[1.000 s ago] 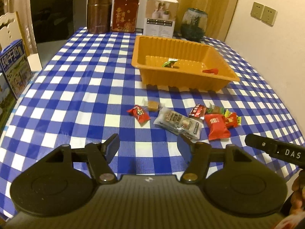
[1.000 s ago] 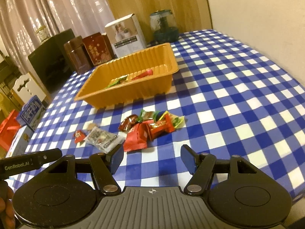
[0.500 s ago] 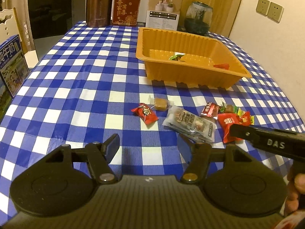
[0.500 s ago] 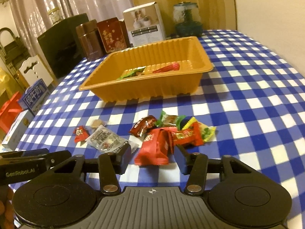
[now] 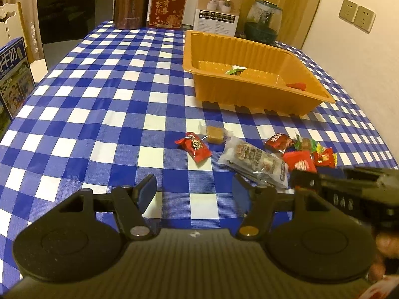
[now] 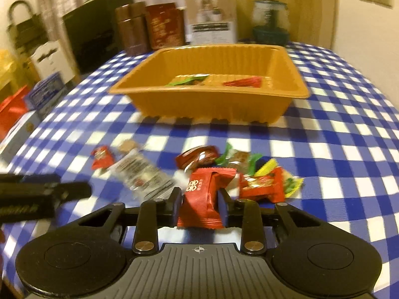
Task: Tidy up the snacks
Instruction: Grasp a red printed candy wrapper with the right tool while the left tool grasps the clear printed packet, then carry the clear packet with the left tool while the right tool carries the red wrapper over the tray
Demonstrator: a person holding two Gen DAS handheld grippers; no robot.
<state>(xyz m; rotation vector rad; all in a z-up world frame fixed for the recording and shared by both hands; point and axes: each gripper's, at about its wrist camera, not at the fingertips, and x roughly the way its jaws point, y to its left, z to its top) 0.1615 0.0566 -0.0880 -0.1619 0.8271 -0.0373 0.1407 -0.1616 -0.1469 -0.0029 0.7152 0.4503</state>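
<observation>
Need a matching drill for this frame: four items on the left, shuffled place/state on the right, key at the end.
Items
1. red pack
2. caramel
3. green candy
4. left tool

Places/states
A. inside the orange tray
B. open, nothing between its fingers
C. clamped in the right tool
D. on the cloth, near the small red candy

The right tool's jaws have just been closing, and the red pack sits between them with the pads against it.

Pairs: 1-C, 2-D, 3-A, 4-B

Red snack packet (image 6: 203, 199) before orange tray (image 6: 212, 104)
</observation>
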